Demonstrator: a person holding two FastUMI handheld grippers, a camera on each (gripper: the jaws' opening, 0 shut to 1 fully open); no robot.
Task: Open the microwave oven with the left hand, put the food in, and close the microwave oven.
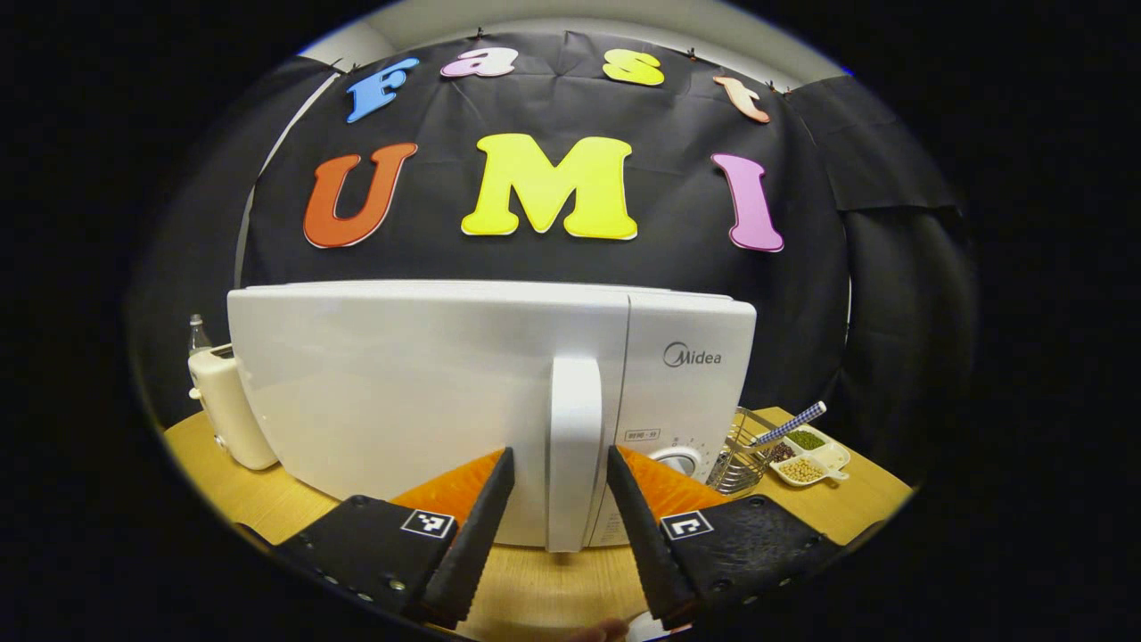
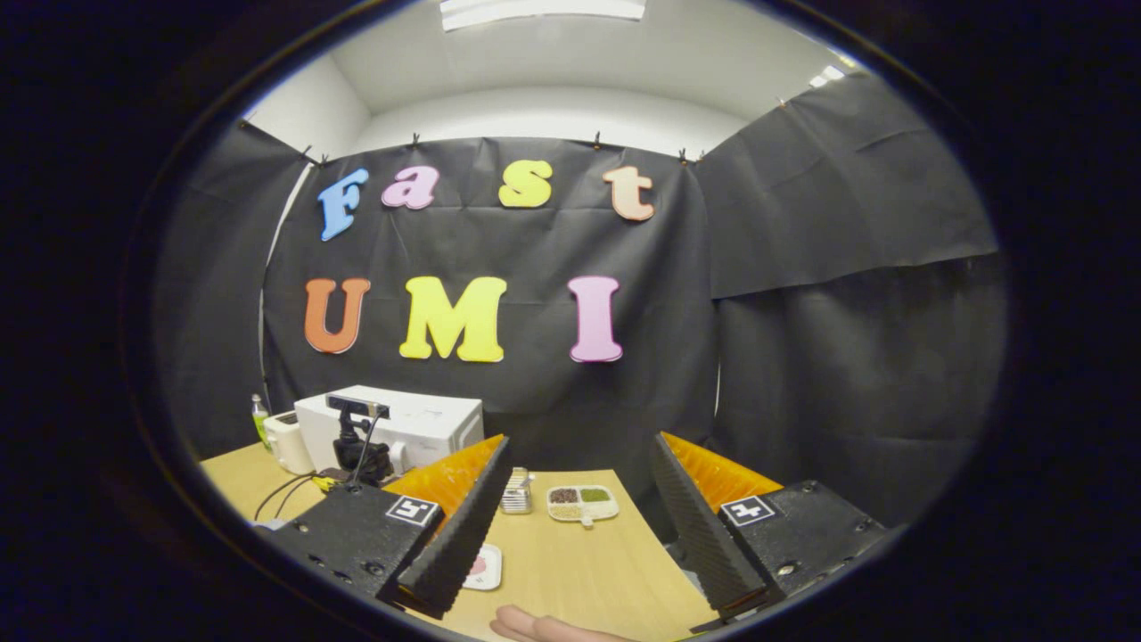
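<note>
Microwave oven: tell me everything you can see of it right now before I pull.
The microwave oven is a glossy white box, upright on the wooden table, its door shut. A tall white vertical handle sits at the door's right edge, beside a control panel with a round dial. The left gripper is open, its fingers straddling the handle without visibly pressing it. A cream toaster stands close at its left; a wire rack at its right.
</note>
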